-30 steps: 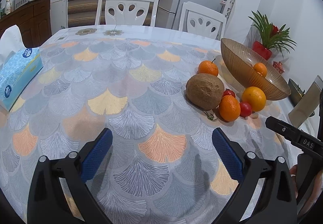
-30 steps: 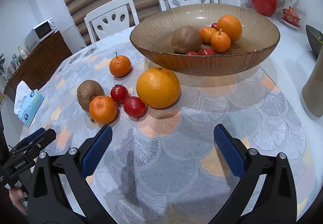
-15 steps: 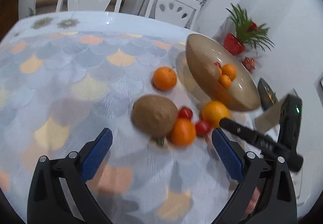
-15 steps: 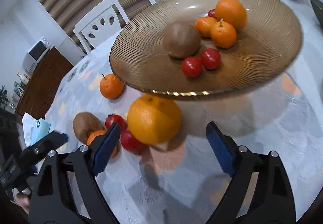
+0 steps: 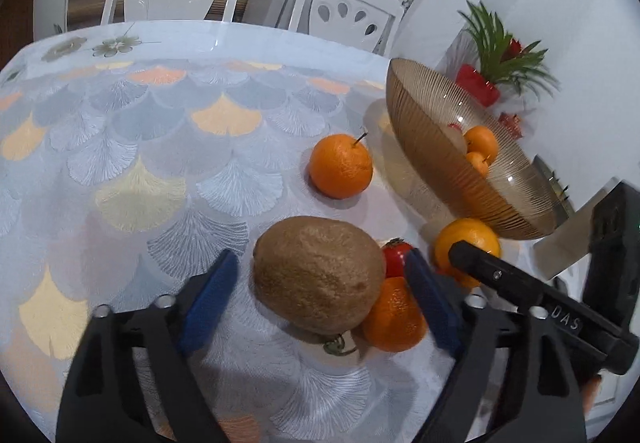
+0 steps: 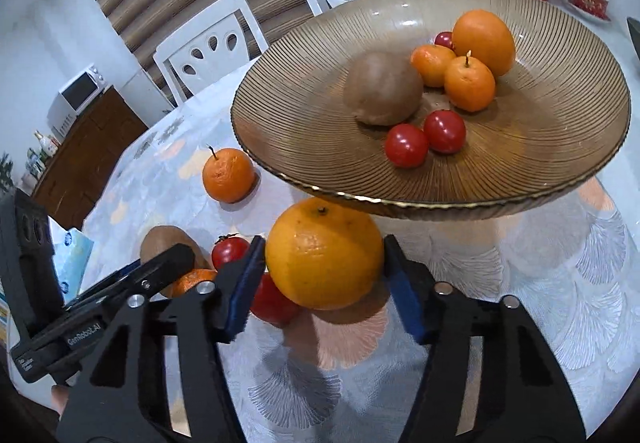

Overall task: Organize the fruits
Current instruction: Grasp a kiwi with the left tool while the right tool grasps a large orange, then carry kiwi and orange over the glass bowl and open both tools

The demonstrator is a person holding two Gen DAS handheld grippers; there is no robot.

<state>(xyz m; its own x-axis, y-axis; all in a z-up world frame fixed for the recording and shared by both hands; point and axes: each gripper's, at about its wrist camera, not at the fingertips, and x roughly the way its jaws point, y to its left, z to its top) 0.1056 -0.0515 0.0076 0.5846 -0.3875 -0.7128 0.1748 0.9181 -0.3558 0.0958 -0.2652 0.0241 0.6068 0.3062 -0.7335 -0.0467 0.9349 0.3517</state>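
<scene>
Blue-padded right claw (image 6: 324,275) is spread around the big orange (image 6: 324,253), pads just beside it; left claw (image 5: 318,285) is held open around the kiwi (image 5: 318,279).

Left tongs (image 5: 316,275): low over the counter, jaws spread wide, blue pads (image 5: 208,299) clear on both sides.
Right tongs (image 6: 324,275): low, jaws narrowed, pads (image 6: 245,283) close at each flank; contact unclear.

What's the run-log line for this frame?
left gripper: open, straddling brown fruit | right gripper: open around large orange, on table | bowl: partly filled
</scene>
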